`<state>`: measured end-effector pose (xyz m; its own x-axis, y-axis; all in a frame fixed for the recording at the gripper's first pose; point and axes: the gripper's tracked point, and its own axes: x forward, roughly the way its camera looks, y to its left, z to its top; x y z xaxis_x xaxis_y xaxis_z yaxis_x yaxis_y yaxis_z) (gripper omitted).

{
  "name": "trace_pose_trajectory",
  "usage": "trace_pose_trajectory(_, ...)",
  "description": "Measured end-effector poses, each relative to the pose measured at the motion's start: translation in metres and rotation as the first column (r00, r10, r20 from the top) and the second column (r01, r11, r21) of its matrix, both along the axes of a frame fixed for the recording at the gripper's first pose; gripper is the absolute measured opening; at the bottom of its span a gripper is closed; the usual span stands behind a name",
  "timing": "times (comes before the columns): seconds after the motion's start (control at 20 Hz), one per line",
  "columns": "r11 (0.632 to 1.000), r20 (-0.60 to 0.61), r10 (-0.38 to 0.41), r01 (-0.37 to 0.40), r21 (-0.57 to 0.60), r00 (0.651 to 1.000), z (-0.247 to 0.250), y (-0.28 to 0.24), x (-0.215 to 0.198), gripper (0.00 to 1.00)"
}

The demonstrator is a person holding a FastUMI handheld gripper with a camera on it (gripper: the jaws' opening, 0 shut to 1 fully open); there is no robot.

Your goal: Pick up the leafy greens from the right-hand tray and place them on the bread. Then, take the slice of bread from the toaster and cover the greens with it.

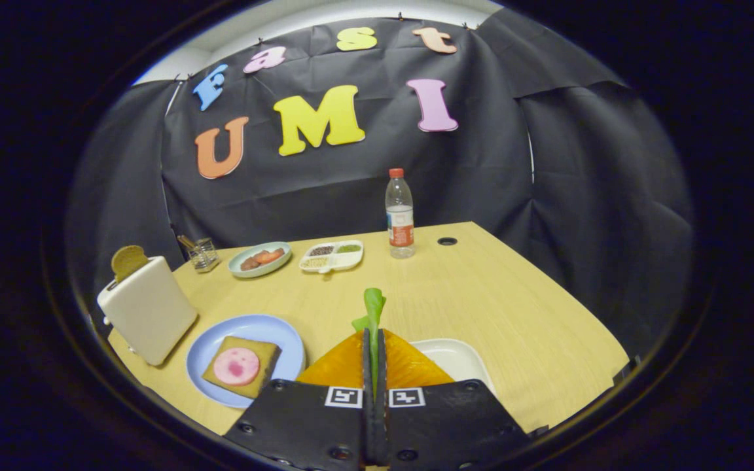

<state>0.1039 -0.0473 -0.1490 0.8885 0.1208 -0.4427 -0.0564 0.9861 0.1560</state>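
On the left of the desk (514, 294) stands a white toaster (148, 317). A round slice of bread (128, 260) pokes up out of its top. Just beside the toaster lies a blue plate (285, 337). On it sits a square piece of bread (266, 356) with a pink slice of meat (236, 366) on top.

Farther back there is a small glass holder (202, 254), then a green plate with food (259, 259), then a white dish with little sections (332, 256).

In the middle, the tool (374, 343) is pressed nearly closed on the leafy greens (373, 307). Both fingers squeeze the leaf, and its green top sticks up above the fingertips. The greens are lifted up, between the blue plate and the white tray.

Under the fingers is an orange thing (410, 366); what it is cannot be told. To its right lies a white tray (455, 356). Far back on the desk stands a clear bottle (400, 214) with a red cap, and beside it is a dark round hole (447, 241).
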Motion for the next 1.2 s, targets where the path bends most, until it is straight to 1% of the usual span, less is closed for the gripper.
trace_pose_trajectory(0.1, 1.0, 0.014, 0.015, -0.016, 0.022, 1.0, 0.01, 0.017, -0.004, 0.0)
trace_pose_trajectory(0.35, 0.999, 0.063, 0.038, -0.04, 0.035, 0.997, 0.032, 0.067, -0.007, 0.0)
trace_pose_trajectory(0.55, 0.999, 0.077, 0.046, -0.044, -0.029, 0.996, 0.029, 0.1, -0.003, 0.0)
trace_pose_trajectory(0.8, 0.993, 0.044, 0.046, -0.041, -0.107, 0.998, 0.002, 0.133, 0.004, 0.0)
trace_pose_trajectory(0.95, 0.995, 0.014, 0.061, -0.059, -0.082, 0.998, -0.013, 0.156, 0.001, 0.0)
trace_pose_trajectory(1.15, 0.997, 0.007, 0.079, -0.078, -0.025, 0.997, -0.018, 0.184, -0.002, 0.0)
trace_pose_trajectory(1.2, 0.997, -0.001, 0.082, -0.082, -0.011, 0.997, -0.021, 0.19, -0.001, 0.04)
